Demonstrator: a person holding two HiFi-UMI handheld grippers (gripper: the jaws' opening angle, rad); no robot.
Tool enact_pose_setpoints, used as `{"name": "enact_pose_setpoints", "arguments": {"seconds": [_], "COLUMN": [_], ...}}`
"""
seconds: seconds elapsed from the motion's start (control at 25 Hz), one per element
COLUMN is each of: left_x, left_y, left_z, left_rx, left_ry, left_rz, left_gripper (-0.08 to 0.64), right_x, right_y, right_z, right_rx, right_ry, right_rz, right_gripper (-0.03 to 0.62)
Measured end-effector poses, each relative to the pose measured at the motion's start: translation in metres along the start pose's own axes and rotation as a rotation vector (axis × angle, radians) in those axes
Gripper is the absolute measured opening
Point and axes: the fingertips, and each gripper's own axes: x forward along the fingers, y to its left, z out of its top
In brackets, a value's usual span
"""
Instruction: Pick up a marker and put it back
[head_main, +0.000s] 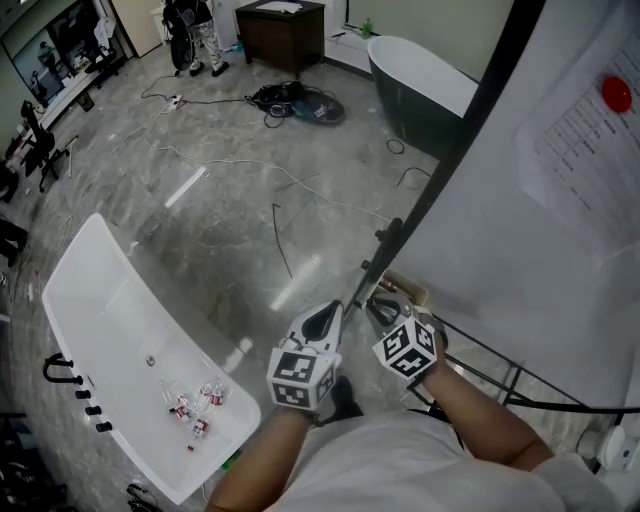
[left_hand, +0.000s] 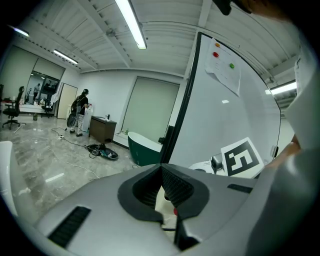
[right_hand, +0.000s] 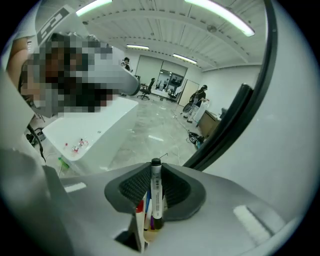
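The right gripper apparently clamps a black marker; label illegible.

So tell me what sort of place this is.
Probably a big open test lab or showroom: a polished grey stone floor with loose cables, a white freestanding bathtub and a dark green bathtub standing on it, and a tall white whiteboard in a black frame.
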Motion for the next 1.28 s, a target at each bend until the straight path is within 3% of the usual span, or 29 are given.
{"name": "enact_pose_setpoints", "arguments": {"seconds": [0.28,0.52,0.64,0.84,1.28], "left_x": [-0.007,-0.010,-0.006,-0.007,-0.004], "left_y": [-0.024,-0.064,-0.078,-0.095,-0.114], "left_z": [0.020,0.057,0.082,0.112,0.133], "left_rx": [0.051,0.119,0.152,0.189,0.223], "left_ry": [-0.033,-0.098,-0.138,-0.183,-0.235], "left_rz": [-0.017,-0.082,-0.112,-0.154,-0.179], "left_gripper": [0.002,0.002,0.002,0.002,0.002], "right_x": [-0.067,-0.146,-0.175,-0.206,-0.223], "right_y": [-0.031,-0.066,-0.084,-0.097,-0.110], "right_z": [0.029,0.047,0.059,0.077,0.085], "right_rx": [0.204,0.415,0.477,0.499,0.497], "right_ry": [-0.252,-0.496,-0.583,-0.665,-0.709], "right_rz": [-0.076,-0.153,-0.185,-0.222,-0.245], "right_gripper": [0.067,0.067,0.067,0.067,0.067]}}
